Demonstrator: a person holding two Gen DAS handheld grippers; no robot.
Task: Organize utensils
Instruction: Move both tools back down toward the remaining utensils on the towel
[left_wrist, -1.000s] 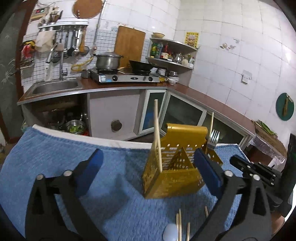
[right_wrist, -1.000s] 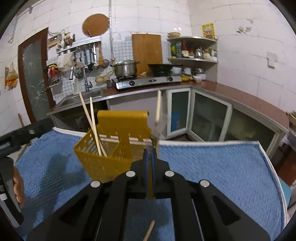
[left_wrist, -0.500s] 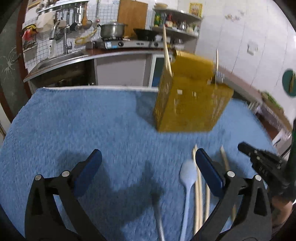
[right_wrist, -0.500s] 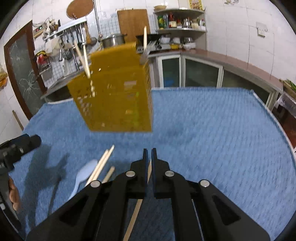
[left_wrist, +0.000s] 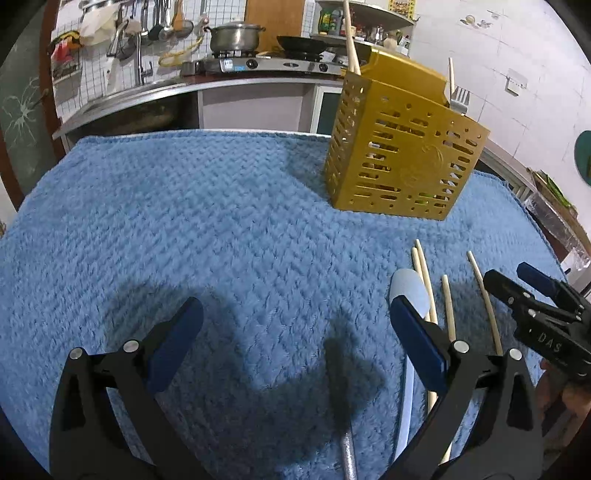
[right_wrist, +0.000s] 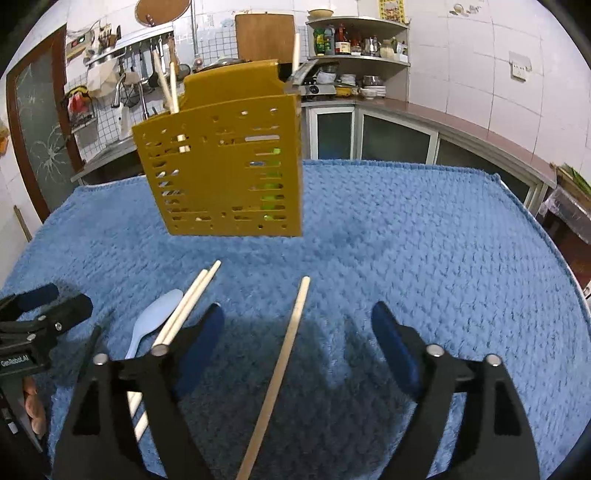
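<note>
blue towelling (left_wrist: 221, 229) covers nearly the whole lower part of both views, its far edge running across the upper third and its near edge cut off by the frame. kitchen counter (left_wrist: 207, 86) with a stove and pot (left_wrist: 233, 36) sits along the top of the left wrist view, small and bent by the lens, with hanging tools at upper left too small to make out. next in size, the yellow slotted utensil holder (right_wrist: 225, 166) stands upright on the cloth, upper centre-left in the right wrist view and upper right in the left wrist view; chopstick ends and fork tines poke above its rim, while whatever else is inside shows only as slivers through the slots. left gripper (left_wrist: 295, 321) fills the bottom of its own view, jaws spread wide with nothing between them but cloth and shadow; its right finger hides part of the pale blue spoon (left_wrist: 408, 288), whose handle runs off toward the lower edge. right gripper (right_wrist: 297, 321) takes up the bottom of the right wrist view, its jaws opening, and a single chopstick (right_wrist: 284, 354) lies on the cloth in the gap, touching neither pad, its lower end cut off at the frame. a pair of chopsticks (right_wrist: 188, 306) lies just left of it beside the spoon, the near ends hidden behind the left finger. a grey metal handle (left_wrist: 348, 456) at the bottom centre of the left wrist view is mostly cut off.
</note>
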